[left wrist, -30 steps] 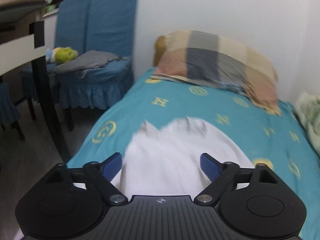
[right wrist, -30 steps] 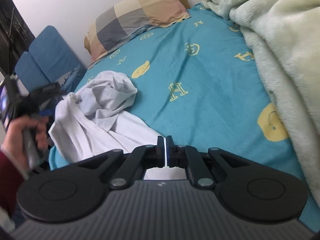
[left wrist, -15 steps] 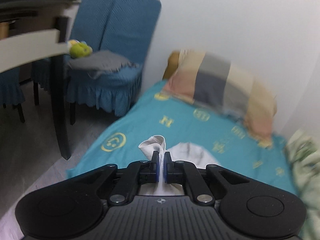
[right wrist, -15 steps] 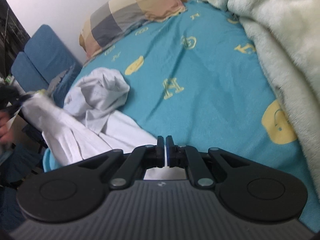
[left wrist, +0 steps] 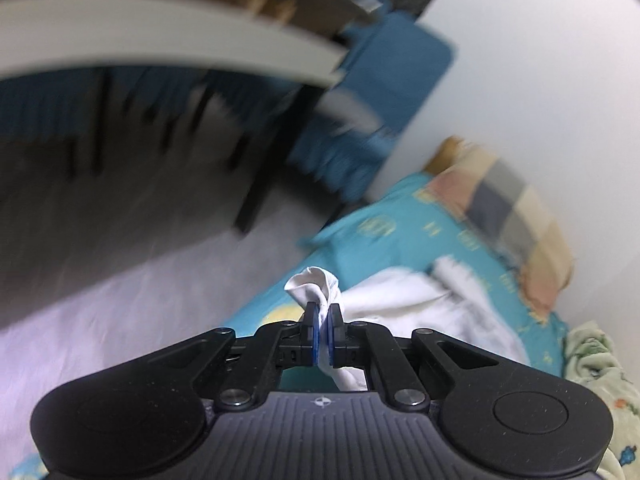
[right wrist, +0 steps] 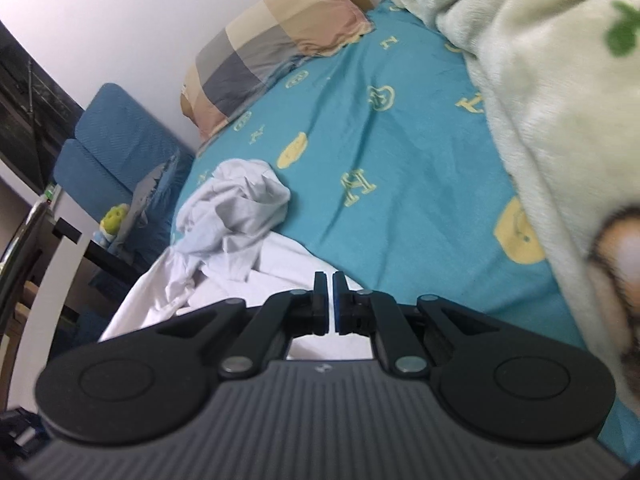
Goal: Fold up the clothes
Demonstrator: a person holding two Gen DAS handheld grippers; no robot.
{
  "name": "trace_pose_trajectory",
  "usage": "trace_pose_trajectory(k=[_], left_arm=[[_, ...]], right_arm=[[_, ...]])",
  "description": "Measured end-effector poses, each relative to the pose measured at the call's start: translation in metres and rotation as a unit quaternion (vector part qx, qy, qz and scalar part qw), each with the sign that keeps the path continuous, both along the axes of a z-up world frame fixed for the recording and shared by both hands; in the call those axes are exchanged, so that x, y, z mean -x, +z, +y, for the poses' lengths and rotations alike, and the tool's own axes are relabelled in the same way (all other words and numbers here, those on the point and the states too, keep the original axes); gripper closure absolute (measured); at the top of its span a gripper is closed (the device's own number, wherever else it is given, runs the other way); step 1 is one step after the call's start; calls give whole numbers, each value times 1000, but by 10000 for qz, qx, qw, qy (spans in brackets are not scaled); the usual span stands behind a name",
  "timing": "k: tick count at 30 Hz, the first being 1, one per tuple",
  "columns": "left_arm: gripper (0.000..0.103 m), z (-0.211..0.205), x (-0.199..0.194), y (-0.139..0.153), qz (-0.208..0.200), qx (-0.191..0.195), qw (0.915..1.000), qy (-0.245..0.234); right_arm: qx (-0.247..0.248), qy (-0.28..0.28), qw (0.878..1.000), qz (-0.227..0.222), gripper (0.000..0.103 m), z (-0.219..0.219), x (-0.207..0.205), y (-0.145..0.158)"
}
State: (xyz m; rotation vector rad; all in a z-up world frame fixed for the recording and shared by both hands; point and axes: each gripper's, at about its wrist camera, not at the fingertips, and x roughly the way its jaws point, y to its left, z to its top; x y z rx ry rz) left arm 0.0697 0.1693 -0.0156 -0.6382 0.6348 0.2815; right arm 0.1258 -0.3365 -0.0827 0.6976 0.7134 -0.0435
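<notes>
Left claw (left wrist: 323, 322) pinches white garment (left wrist: 404, 296); right claw's (right wrist: 330, 294) jaws opening above it.

My right gripper (right wrist: 330, 304) hangs over the near edge of the bed (right wrist: 400, 168), its fingers (right wrist: 319, 300) just parting, a thin slit of white showing between them; I cannot tell whether they pinch the cloth. The white garment (right wrist: 236, 216) lies crumpled ahead and to the left on the turquoise sheet. A checked pillow (right wrist: 276, 44) sits at the far end, a pale fleece blanket (right wrist: 552, 92) along the right, blue chairs (right wrist: 116, 152) beyond the bed's left side.
</notes>
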Motion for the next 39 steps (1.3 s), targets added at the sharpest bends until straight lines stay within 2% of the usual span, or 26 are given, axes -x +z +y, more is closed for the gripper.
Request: trace_pose_trajectory(k=[2, 3, 4, 8, 12, 15, 18, 21, 25, 27, 31, 35, 37, 39], left_arm=[[99, 5, 0, -7, 117, -29, 9999, 60], [99, 5, -1, -9, 127, -20, 9999, 77], [99, 6, -1, -9, 123, 1, 9999, 90], [99, 6, -1, -11, 79, -80, 9997, 194], [99, 14, -19, -25, 206, 139, 9993, 296], [99, 21, -26, -31, 231, 335, 9985, 363], [99, 27, -22, -29, 126, 373, 9986, 353], [99, 27, -10, -18, 34, 319, 9994, 162], [99, 32, 12, 4, 31, 517, 9984, -225], [99, 33, 27, 14, 162, 426, 9980, -445], [99, 36, 57, 23, 728, 167, 9937, -841], [99, 30, 67, 22, 1475, 9, 9815, -1220], [99, 22, 66, 21, 1707, -209, 9748, -1420], [98, 13, 67, 24, 1740, -452, 9708, -1586]], right_arm=[[96, -2, 9998, 185, 71, 0, -2, -6], [146, 19, 9996, 236, 53, 2, -4, -11], [195, 39, 9994, 287, 41, 4, -7, -15], [203, 152, 9979, 601, 41, 10, -29, -43], [880, 422, 9940, 497, 45, 30, -44, -53], [1494, 653, 9856, 438, 95, 43, -47, -51], [1536, 558, 9865, 127, 97, 41, -34, -31], [1417, 409, 9890, -152, 97, 32, -11, 3], [1357, 305, 9897, -326, 98, 18, 22, 53], [1484, 353, 9879, -273, 98, 14, 36, 73], [1653, 674, 9834, 333, 98, 5, 64, 86], [1693, 1128, 9717, 1204, 97, 2, 84, 60], [1624, 1187, 9700, 1366, 97, 3, 88, 51], [1670, 1145, 9709, 1282, 95, 7, 92, 55]])
